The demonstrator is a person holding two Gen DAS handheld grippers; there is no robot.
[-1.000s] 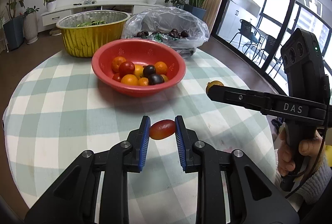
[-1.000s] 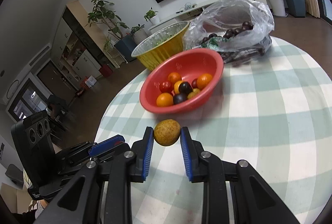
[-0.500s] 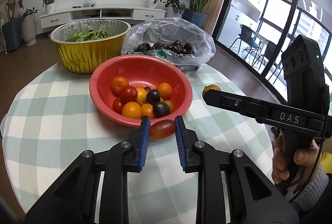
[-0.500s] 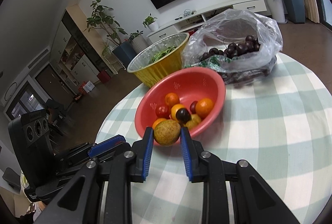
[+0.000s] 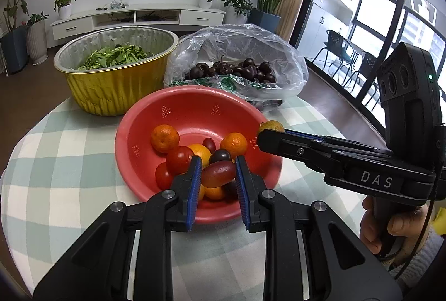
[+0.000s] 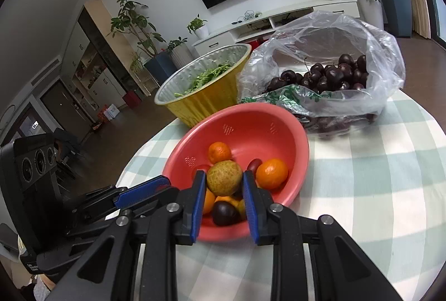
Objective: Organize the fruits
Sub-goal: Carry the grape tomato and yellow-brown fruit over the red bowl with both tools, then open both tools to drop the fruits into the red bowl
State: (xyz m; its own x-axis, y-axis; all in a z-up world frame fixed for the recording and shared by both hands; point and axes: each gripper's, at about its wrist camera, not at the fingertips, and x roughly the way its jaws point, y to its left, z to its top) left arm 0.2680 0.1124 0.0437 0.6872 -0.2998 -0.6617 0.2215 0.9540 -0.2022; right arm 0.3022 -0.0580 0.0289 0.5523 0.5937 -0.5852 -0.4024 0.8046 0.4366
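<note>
A red bowl [image 5: 192, 109] [image 6: 251, 120] on the checked table holds several oranges, tomatoes and dark plums. My left gripper [image 5: 217, 175] is shut on an oblong red tomato [image 5: 218, 174] and holds it over the bowl's near side. My right gripper [image 6: 224, 184] is shut on a round yellow-green fruit [image 6: 224, 177] and holds it above the bowl. In the left wrist view that fruit [image 5: 269, 125] peeks out over the bowl's right rim.
A gold foil bowl of greens [image 5: 117, 70] [image 6: 206, 86] stands behind the red bowl. A clear plastic bag of dark cherries [image 5: 237, 64] [image 6: 329, 72] lies at the back right. The round table's checked cloth [image 5: 69, 161] [image 6: 376, 175] spreads around them.
Both grippers have moved forward and up with their fruits, from above the tablecloth in front of the bowl to over the bowl itself.
</note>
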